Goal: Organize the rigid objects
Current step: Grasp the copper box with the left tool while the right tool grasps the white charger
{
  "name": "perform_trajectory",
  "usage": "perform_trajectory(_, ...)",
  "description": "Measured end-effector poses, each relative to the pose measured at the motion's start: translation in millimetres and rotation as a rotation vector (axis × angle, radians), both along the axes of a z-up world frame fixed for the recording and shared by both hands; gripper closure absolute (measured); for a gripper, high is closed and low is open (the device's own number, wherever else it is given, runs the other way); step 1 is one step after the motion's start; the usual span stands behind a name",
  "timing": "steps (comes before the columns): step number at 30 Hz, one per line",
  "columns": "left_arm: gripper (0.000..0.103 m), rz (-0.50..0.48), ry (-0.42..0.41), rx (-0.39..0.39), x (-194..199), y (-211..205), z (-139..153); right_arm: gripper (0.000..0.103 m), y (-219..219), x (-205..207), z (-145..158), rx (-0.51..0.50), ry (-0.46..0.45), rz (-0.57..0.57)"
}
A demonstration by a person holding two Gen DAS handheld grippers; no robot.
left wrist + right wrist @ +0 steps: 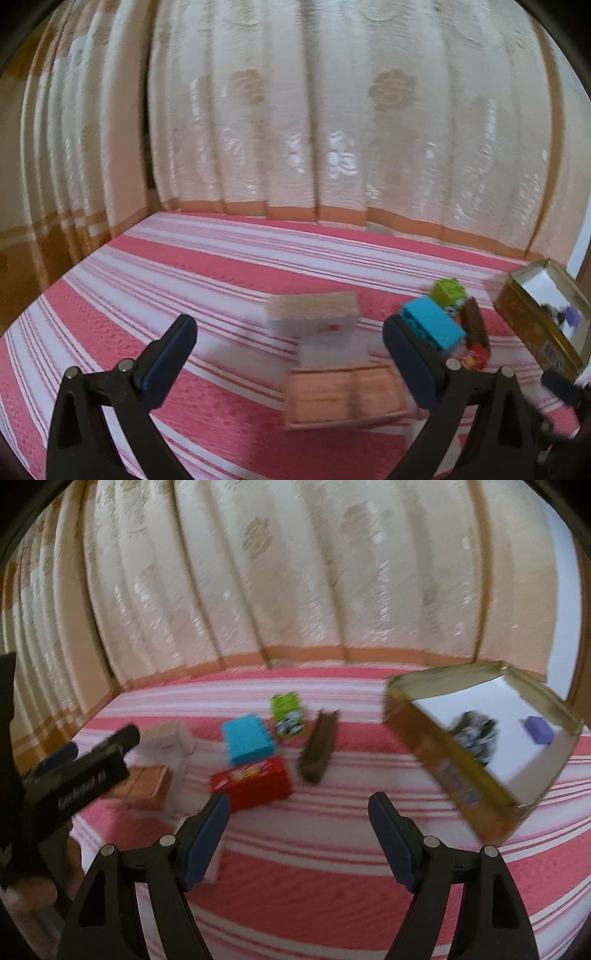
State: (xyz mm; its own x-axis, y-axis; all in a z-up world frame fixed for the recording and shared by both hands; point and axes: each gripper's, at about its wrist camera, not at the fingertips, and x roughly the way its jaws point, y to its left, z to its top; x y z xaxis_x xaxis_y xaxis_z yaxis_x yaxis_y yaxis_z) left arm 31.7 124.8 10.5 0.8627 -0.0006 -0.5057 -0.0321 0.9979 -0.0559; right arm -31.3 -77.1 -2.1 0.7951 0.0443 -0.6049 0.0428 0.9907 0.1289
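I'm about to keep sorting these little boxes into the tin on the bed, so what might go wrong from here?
The blue box, red box, green box and brown bar lie packed together; the open right gripper may nudge neighbours. The tin sits on soft striped bedding and might tip. The left gripper works close by, so the two could collide.

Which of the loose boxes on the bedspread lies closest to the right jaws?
The red box. It sits just ahead of the right gripper's left pad, nearer than the blue block and green box behind it.

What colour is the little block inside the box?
Purple block, lying on the box's white floor; the right wrist view shows it best.
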Motion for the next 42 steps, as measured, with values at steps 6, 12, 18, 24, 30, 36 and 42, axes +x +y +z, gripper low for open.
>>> perform_trajectory(6, 0.001, 0.047, 0.038, -0.104, 7.5, 26.3, -3.6, 0.024, 36.6, 14.0, -9.1, -0.027, 0.094, 0.11)
perform_trajectory(12, 0.001, -0.005, 0.041, -0.064, 6.4, 13.5, -3.5, 0.024, 56.3, 22.2, -13.5, -0.077, 0.141, 0.149)
perform_trajectory(18, 0.001, -0.126, 0.099, -0.002, 9.5, -8.5, -9.9, 0.04, 64.4, 31.1, -23.0, -0.113, 0.22, 0.176)
perform_trajectory(24, 0.001, -0.226, 0.142, 0.041, 8.2, -27.6, -14.1, 0.056, 65.4, 26.3, -23.7, -0.144, 0.211, 0.216)
perform_trajectory(30, 0.001, -0.269, 0.201, 0.046, 10.7, -35.7, -19.9, 0.062, 47.2, 19.5, -21.8, -0.156, 0.202, 0.229)
perform_trajectory(36, 0.02, -0.25, 0.261, -0.006, 19.7, -27.4, -27.5, 0.062, 15.2, 18.6, -25.8, 0.031, 0.191, 0.196)
perform_trajectory(42, 0.021, -0.247, 0.252, -0.011, 17.4, -26.9, -28.2, 0.062, 7.9, 18.3, -25.0, 0.104, 0.168, 0.169)
